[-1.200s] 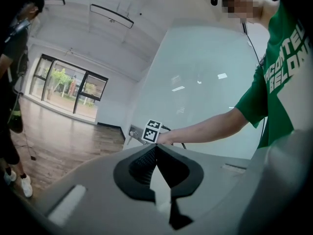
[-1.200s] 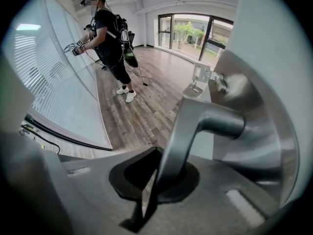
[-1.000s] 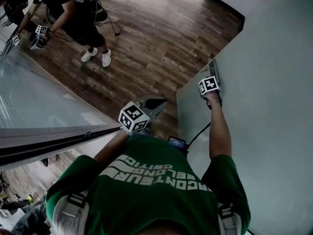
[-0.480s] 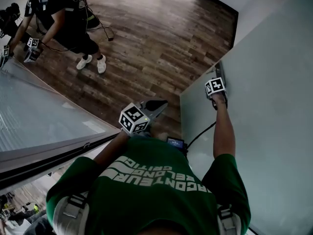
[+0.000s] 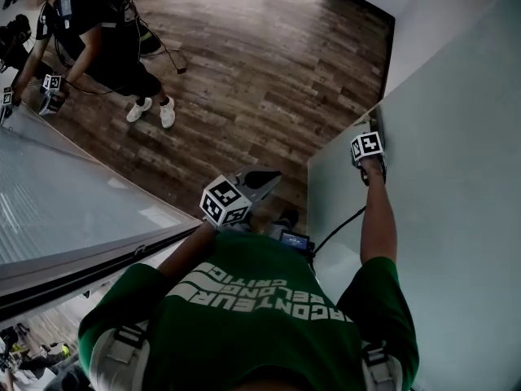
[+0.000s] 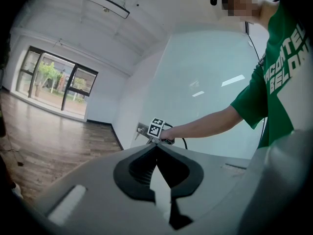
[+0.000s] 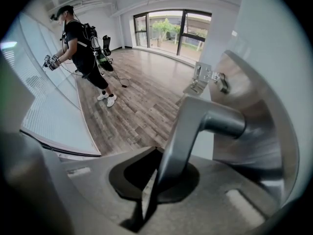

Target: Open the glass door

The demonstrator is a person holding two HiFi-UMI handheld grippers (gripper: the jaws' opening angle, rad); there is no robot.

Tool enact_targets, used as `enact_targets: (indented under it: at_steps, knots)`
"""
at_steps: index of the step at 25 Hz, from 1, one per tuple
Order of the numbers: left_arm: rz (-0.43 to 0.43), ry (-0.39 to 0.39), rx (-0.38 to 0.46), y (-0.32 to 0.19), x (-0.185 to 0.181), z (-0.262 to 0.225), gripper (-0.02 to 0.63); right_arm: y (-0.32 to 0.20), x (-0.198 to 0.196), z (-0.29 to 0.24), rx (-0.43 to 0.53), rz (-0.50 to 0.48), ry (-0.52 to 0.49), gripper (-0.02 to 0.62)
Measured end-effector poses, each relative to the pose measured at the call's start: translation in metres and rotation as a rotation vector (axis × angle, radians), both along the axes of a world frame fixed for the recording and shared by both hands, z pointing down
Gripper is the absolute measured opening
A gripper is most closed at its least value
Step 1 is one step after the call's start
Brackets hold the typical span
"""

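Frosted glass door [image 5: 456, 186] fills the right of the head view. Right tongs [image 7: 164, 168] clamped tight on its metal lever handle [image 7: 195, 126]. Left tongs [image 6: 157, 146] closed, empty, in mid-air. Pane likely heavy, rigid, breakable. Smooth steel lever may slip, so grip near the bend.

Head view steeply down, left gripper view faces right gripper [image 6: 152, 132], right gripper view near door handle [image 7: 195, 126], wooden floor [image 5: 269, 63] shared
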State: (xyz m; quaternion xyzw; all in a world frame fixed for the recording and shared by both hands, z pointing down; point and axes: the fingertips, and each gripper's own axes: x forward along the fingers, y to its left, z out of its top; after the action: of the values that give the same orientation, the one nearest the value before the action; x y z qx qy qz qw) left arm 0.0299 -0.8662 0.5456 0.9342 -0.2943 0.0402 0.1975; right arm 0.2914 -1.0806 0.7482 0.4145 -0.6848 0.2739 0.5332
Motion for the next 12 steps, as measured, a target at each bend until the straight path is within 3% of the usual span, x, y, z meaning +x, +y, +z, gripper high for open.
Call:
enact_targets:
  at_steps: [12]
  knots:
    - [0.044,-0.01,0.007,-0.02,0.055,-0.003,0.017,-0.019,0.062,0.0,0.017,0.089,-0.012,-0.008]
